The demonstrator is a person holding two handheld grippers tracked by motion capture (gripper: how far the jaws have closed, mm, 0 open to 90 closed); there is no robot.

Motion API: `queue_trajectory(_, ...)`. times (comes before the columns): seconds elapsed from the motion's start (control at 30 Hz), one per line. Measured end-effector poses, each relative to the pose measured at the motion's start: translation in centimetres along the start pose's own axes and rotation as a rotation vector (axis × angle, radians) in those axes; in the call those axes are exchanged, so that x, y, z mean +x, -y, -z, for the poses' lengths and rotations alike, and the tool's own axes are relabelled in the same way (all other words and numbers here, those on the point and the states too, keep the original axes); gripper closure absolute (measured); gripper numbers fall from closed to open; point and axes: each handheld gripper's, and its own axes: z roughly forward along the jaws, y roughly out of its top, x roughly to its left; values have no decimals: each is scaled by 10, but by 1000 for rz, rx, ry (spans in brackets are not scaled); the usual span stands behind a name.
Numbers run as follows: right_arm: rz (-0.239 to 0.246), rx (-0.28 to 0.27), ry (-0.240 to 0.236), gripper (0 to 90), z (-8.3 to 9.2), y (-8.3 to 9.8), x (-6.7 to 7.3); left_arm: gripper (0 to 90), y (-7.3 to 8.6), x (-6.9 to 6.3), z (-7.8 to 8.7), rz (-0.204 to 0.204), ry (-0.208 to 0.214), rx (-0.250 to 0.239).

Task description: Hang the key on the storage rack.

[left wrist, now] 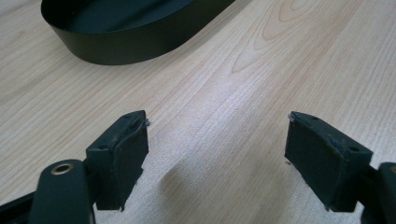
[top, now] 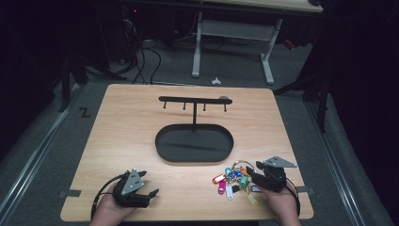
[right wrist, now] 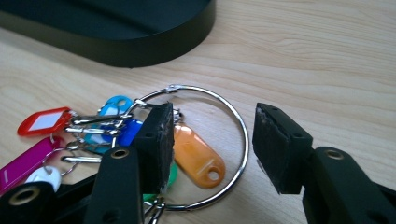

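A big wire key ring (right wrist: 196, 87) with several coloured tags (top: 230, 182) lies on the wooden table near its front right. My right gripper (right wrist: 212, 112) stands open low over it. The ring's right arc and an orange tag (right wrist: 198, 156) lie between the jaws, and the pads do not press on them. In the high view, my right gripper (top: 251, 172) points left at the bunch. My left gripper (top: 149, 183) rests open at the front left, with bare wood between its jaws (left wrist: 217, 121). A black key stand rises mid-table: an oval tray (top: 194, 146) and a hook bar (top: 195, 99).
The tray's black wall (left wrist: 130, 44) lies ahead of the left gripper, and the same wall (right wrist: 140, 51) stands just beyond the key ring. Red (right wrist: 44, 121) and magenta (right wrist: 25, 161) tags fan out left of the right jaws. The table's front edge (top: 188, 219) runs close behind both hands.
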Motion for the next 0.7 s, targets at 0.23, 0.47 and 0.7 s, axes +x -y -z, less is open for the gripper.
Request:
queue_trajectory(0.23,47,108,13,495,-2,-11,9,220,0,-1,2,-6,8,-10)
queue_trajectory(0.47,85,189,17,459,2,-19,7,220,-1,0,1,-8,13,-7)
queue_trajectory(0.7,148,294,21,413,4,-27,7,220,-1,-1,2,-7,20,-9)
